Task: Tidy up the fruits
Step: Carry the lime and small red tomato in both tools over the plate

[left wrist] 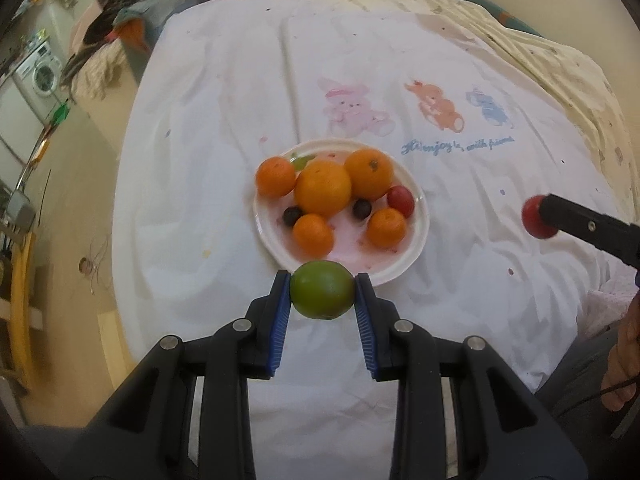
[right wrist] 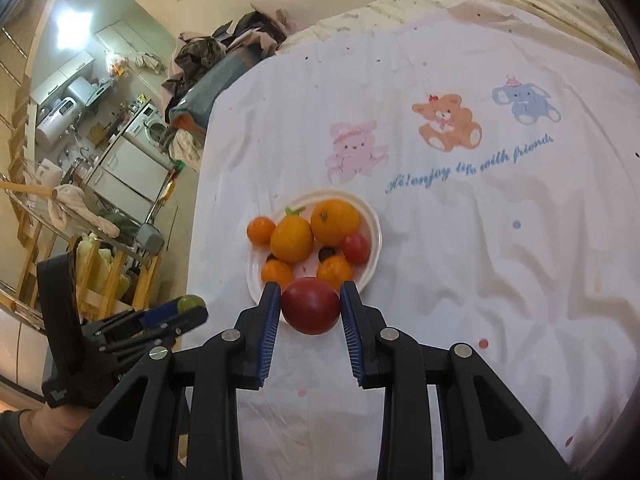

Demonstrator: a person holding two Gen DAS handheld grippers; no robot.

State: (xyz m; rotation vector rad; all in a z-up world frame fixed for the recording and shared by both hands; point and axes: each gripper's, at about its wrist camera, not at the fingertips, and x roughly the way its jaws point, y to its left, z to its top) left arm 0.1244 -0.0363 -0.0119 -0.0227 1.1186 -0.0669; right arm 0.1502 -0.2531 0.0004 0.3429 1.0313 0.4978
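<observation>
1. A home: a small, lived-in flat.
2. The bed is covered by a white sheet printed with cartoon animals.
3. Clothes lie heaped beside the bed.
4. A kitchen corner lies beyond, with a washing machine, cabinets and a cluttered counter.
5. A plate of fruit sits on the sheet.

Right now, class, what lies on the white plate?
On the white plate: five oranges, a red tomato, two dark berries. A green scrap sits half hidden behind the oranges.
</observation>
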